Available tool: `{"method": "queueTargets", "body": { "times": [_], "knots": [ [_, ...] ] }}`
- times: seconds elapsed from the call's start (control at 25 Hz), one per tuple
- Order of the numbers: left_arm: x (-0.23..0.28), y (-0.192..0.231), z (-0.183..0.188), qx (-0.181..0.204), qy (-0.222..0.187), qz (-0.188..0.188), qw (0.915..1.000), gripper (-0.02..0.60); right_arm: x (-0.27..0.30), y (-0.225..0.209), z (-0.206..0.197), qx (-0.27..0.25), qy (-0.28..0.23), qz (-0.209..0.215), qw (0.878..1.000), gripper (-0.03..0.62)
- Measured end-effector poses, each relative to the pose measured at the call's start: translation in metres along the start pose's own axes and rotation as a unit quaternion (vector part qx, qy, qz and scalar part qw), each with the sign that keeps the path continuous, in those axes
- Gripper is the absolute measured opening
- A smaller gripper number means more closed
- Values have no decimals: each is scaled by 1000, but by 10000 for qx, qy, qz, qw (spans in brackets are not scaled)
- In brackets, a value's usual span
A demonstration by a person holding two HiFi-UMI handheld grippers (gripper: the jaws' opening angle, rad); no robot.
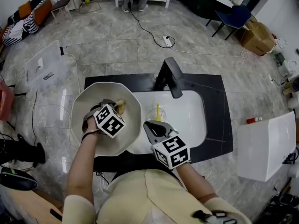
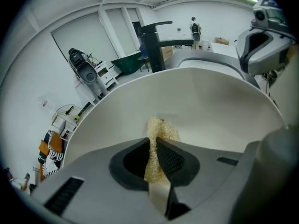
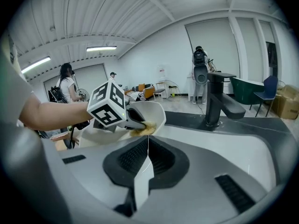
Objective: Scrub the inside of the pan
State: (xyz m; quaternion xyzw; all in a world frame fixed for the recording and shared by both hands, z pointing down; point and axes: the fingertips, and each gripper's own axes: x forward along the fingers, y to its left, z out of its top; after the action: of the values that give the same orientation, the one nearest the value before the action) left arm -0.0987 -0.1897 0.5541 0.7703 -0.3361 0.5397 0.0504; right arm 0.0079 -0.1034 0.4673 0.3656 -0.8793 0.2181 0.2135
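**Left gripper.** The left gripper (image 1: 115,108) is inside the pan (image 1: 91,98). Its jaws are clamped on a sponge (image 1: 121,107), a pale yellow, coarse-textured pad. In the left gripper view, the sponge (image 2: 160,130) is pinched between the two jaws of the left gripper (image 2: 156,146). It sticks out past the jaw tips and rests against the pan's white inner wall (image 2: 210,97). The pan fills the area directly ahead of and below this gripper.

**Right gripper.** The right gripper (image 1: 149,125) has its jaws pressed fully together with nothing between them. The right gripper view shows the two pads of the right gripper (image 3: 147,143) meeting along a thin seam. The pan (image 3: 158,110) lies ahead of this gripper and to its left. From the head view the pan rim is just beside the jaw tips, but contact cannot be confirmed.

**Surroundings.**
- The white sink (image 1: 192,118) lies below and to the right of the right gripper.
- A small yellow item (image 1: 158,111) sits near the drain, just ahead of the right gripper (too small to identify).
- The black faucet (image 1: 171,77) stands further ahead of both grippers, its spout reaching over the sink. It appears ahead and to the right in the right gripper view (image 3: 217,97).
- The pan sits on the left end of the dark bench (image 1: 220,107), partly overlapping the sink edge.
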Motion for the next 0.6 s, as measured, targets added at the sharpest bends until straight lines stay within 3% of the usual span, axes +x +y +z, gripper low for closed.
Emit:
{"method": "queueTargets", "body": {
  "times": [0.6],
  "knots": [
    [-16, -51, -4, 613, 5, -880, 9942, 44, 5, 10, 4, -201, 0, 160, 9997, 15]
  ]
}}
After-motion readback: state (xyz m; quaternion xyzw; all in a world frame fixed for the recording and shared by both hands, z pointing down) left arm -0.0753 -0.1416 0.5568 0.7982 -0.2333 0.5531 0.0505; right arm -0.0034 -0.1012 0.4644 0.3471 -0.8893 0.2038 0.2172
